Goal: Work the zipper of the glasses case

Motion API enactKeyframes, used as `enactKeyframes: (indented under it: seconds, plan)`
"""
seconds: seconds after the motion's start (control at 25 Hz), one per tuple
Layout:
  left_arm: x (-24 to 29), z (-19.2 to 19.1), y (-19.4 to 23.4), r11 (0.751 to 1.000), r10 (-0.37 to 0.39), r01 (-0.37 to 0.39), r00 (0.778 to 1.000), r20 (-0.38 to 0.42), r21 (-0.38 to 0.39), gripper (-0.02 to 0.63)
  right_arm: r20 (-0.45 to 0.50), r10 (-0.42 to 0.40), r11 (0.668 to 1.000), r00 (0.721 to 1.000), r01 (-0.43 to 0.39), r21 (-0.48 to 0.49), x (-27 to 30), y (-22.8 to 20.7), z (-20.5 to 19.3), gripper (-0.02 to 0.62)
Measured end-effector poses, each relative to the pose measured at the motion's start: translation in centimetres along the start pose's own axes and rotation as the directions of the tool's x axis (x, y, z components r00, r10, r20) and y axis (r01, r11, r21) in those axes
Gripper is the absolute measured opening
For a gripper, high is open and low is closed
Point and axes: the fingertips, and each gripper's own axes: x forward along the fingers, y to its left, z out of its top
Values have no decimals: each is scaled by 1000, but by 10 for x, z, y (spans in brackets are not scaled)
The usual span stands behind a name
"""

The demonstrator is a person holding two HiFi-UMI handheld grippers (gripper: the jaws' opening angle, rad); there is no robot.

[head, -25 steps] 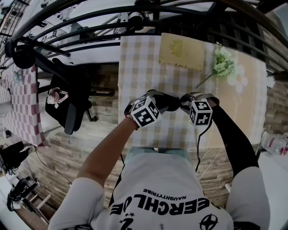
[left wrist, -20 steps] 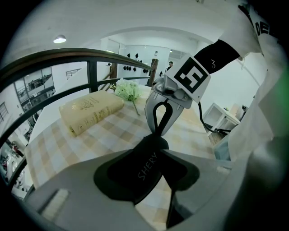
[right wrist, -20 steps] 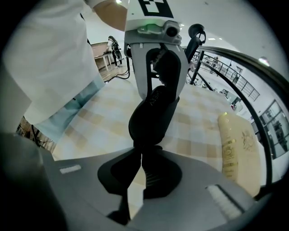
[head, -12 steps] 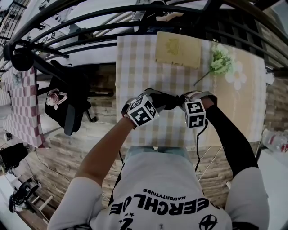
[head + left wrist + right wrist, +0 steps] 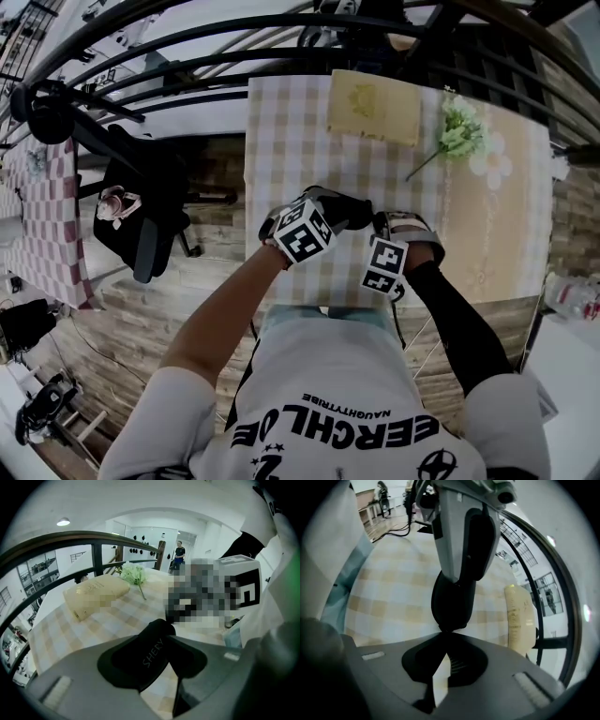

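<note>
The black glasses case [image 5: 349,212] hangs above the checked tablecloth [image 5: 291,141], near the table's front edge. My left gripper [image 5: 336,214] is shut on it; in the left gripper view the case [image 5: 149,654], with pale lettering on it, sits squeezed between the pads. My right gripper [image 5: 378,225] points steeply down beside it. In the right gripper view its tips [image 5: 443,633] meet at the near end of the case [image 5: 452,599], pinching the small zipper pull there. Those jaws have just closed. The left gripper [image 5: 464,531] reaches in from above.
A cream box [image 5: 375,106] lies at the table's far side, and a sprig of pale flowers [image 5: 461,131] at the far right. Black railing bars [image 5: 187,47] run behind the table. A black chair [image 5: 141,216] stands on the floor at left.
My right gripper has swung closer to the person and tipped more steeply down, and its jaws have shut at the case's end. The left gripper and the case have stayed put.
</note>
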Motion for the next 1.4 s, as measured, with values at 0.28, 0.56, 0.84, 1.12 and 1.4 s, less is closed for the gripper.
enactKeyframes:
  seconds: [0.28,0.56,0.84,1.12,1.4]
  plan:
    - [-1,-1,0,1000,2,-2,1000,8,2,176,100,24,940,995,-56,335,0,11,5,29]
    - [1,-2,1,1000,4,-4,1000,9,5,176,162,45,854,986,-122,506,0,23,17,29]
    - [-1,-1,2,999,-18,19,1000,10,-30,175,211,10,776,978,-140,615,-3,19,14,29]
    - [8,15,-12,998,-49,49,999,3,-31,158,176,-79,732,981,-63,679,-3,-25,-30,29]
    - [27,28,-21,998,-26,26,1000,-2,-62,134,207,-40,755,978,-106,647,16,-32,-53,31]
